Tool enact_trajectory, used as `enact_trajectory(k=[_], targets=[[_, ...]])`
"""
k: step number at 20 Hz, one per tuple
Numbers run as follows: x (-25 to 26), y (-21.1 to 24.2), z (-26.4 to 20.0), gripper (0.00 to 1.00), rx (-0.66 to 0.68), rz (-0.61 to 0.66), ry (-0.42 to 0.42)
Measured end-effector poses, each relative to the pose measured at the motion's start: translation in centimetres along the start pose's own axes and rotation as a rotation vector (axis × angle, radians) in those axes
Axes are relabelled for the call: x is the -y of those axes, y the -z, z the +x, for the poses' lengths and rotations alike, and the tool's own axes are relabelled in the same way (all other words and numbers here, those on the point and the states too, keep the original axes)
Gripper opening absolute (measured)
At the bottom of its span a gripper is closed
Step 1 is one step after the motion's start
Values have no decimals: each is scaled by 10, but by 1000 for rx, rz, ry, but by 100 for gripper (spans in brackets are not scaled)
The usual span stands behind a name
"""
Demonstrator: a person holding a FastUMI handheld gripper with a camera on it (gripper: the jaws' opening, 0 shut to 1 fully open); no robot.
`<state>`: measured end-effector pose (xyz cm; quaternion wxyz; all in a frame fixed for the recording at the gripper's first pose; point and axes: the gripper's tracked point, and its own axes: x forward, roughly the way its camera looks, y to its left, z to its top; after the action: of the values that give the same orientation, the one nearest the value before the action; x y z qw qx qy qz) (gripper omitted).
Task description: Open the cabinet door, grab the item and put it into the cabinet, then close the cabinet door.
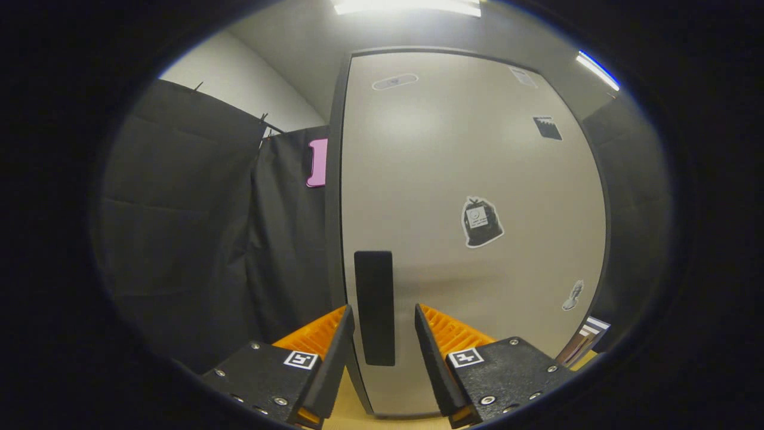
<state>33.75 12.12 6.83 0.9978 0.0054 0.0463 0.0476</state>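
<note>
Tongs (382,322) spread wide, one dark handle (374,307) between two fingers (334,352), one grey cabinet door (471,179) shut, untouched

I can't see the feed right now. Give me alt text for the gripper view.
The open gripper faces a closed grey cabinet door, with the door's dark upright handle standing between the two fingers, which do not appear to press on it. A few stickers dot the door, and black cloth hangs beside the cabinet.
</note>
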Motion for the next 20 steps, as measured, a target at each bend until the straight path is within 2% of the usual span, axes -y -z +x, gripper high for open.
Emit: enact_trajectory(k=[3, 5, 8, 13, 20], targets=[[-3, 0, 13, 55, -14, 1, -8], [-3, 1, 13, 34, -38, -19, 11], [-3, 2, 8, 24, -49, -13, -3], [-4, 0, -11, 24, -47, -5, -58], [1, 0, -69, 24, -61, 9, -158]])
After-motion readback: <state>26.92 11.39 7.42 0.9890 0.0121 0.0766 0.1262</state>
